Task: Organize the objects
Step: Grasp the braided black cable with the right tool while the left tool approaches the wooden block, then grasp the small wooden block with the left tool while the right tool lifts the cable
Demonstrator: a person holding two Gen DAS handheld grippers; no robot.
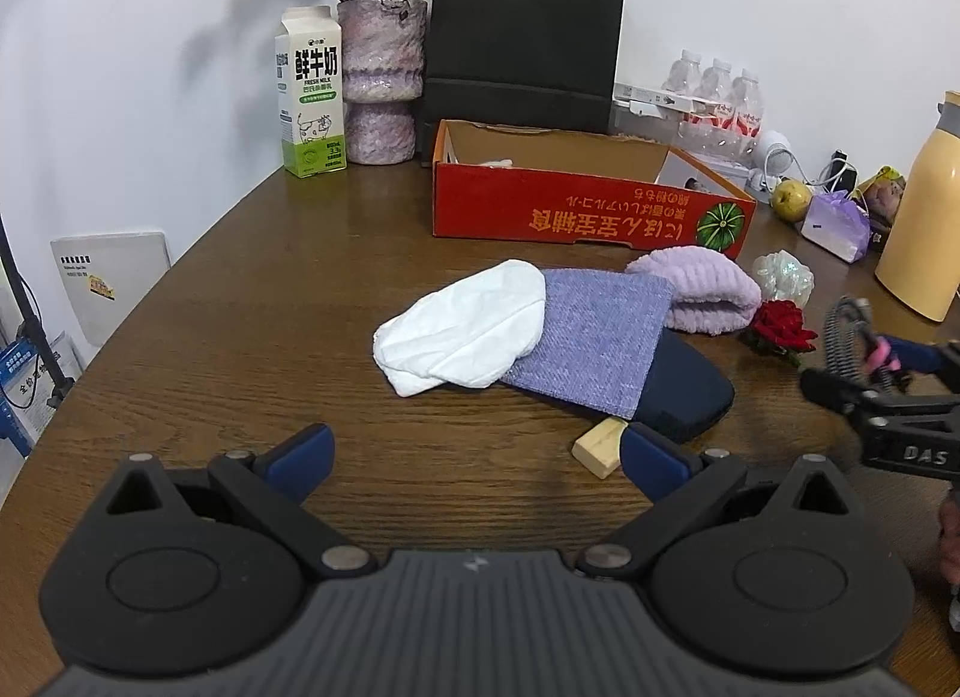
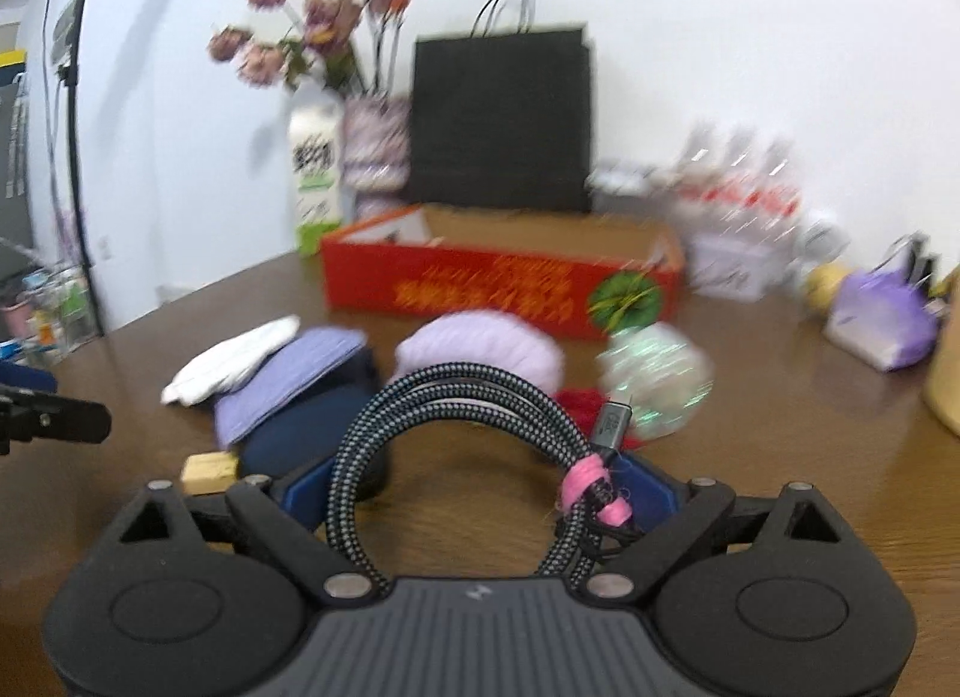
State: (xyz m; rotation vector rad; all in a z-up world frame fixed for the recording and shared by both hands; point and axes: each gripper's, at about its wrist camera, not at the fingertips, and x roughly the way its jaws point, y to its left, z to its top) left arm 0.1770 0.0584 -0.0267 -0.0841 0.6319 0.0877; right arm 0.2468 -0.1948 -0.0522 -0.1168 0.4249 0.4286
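My right gripper is shut on a coiled braided cable tied with a pink band; the coil spans both blue pads and hangs clear of the table. The left wrist view shows that gripper and cable at the right edge. My left gripper is open over bare wood, with nothing in it. A small wooden block lies by its right fingertip. Ahead lie a white cloth, a purple cloth over a dark blue pad, a lilac towel, a red rose and an iridescent ball. An open red cardboard box stands behind them.
Against the back wall stand a milk carton, a vase of dried flowers, a black paper bag and packed water bottles. At right are a pear, a purple bag and a yellow flask. The table edge curves away at left.
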